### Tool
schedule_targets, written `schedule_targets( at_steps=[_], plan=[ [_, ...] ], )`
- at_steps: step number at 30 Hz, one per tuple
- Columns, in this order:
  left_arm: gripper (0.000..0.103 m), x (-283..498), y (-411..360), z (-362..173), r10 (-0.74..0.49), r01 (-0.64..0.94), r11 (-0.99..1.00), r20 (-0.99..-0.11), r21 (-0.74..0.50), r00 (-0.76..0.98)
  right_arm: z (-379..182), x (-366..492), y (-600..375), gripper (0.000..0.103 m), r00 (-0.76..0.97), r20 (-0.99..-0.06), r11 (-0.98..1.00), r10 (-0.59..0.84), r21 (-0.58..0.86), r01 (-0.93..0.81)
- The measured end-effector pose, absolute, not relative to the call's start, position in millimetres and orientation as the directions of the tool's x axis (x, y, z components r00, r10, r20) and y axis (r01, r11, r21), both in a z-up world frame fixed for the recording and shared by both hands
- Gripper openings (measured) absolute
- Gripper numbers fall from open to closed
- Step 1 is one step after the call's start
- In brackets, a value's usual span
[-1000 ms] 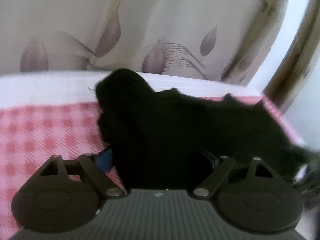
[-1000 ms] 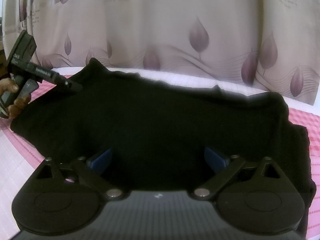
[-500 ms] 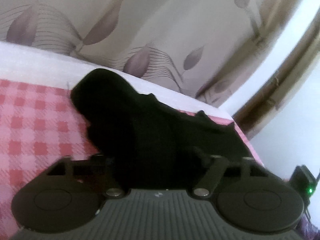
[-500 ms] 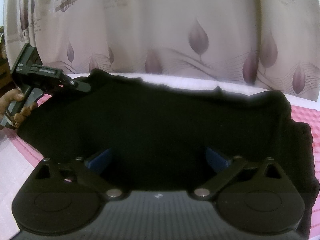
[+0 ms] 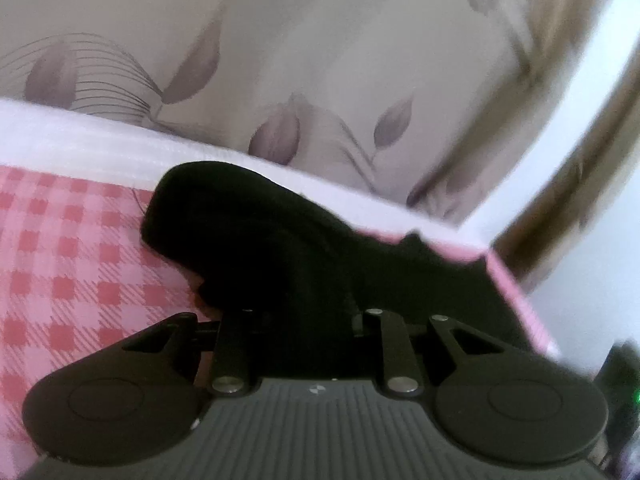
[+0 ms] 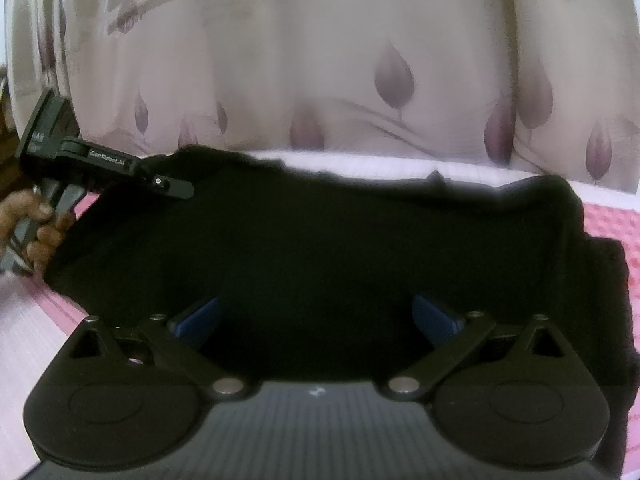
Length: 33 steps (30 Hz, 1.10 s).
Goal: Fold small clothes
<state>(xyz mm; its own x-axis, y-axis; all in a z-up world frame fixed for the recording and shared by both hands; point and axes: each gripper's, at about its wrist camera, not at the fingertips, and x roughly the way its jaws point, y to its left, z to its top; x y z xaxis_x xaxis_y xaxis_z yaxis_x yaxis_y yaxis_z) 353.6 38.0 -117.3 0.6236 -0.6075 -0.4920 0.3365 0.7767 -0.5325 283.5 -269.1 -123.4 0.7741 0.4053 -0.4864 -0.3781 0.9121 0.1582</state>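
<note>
A black garment [image 5: 256,232] lies spread on a pink checked sheet [image 5: 72,280]. My left gripper [image 5: 304,304] sits at its near-left corner. Its jaws are closing with a bunch of the black cloth between them, and the cloth hides the fingertips. The right wrist view shows that left gripper [image 6: 172,186] at the garment's [image 6: 340,232] left edge, held by a hand [image 6: 44,228]. My right gripper [image 6: 316,312] hovers over the garment's near edge. Its blue pads [image 6: 196,316] stand wide apart, with dark cloth below and between them.
A leaf-patterned curtain [image 5: 320,60] hangs behind the bed, beyond a white strip of mattress [image 5: 80,140]. The bed's right edge drops off near a dark device with a green light [image 5: 624,384]. Pink sheet [image 6: 608,224] shows right of the garment.
The left gripper's jaws have drawn together on the cloth, and its view has rolled. In the right wrist view the left gripper has risen slightly at the garment's corner. The right gripper stays wide.
</note>
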Motion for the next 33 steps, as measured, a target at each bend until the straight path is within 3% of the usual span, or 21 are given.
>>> schedule_targets(
  at_steps=[15, 33],
  plan=[
    [0.026, 336, -31, -68, -0.594, 0.227, 0.750, -0.481, -0.622, 0.645, -120, 275, -302, 0.103, 0.826, -0.344, 0.884, 0.447, 0.312, -0.348],
    [0.026, 338, -148, -68, -0.671, 0.209, 0.685, -0.493, -0.698, 0.553, -118, 269, -312, 0.103, 0.839, -0.290, 0.860, 0.461, 0.379, -0.341]
  ],
)
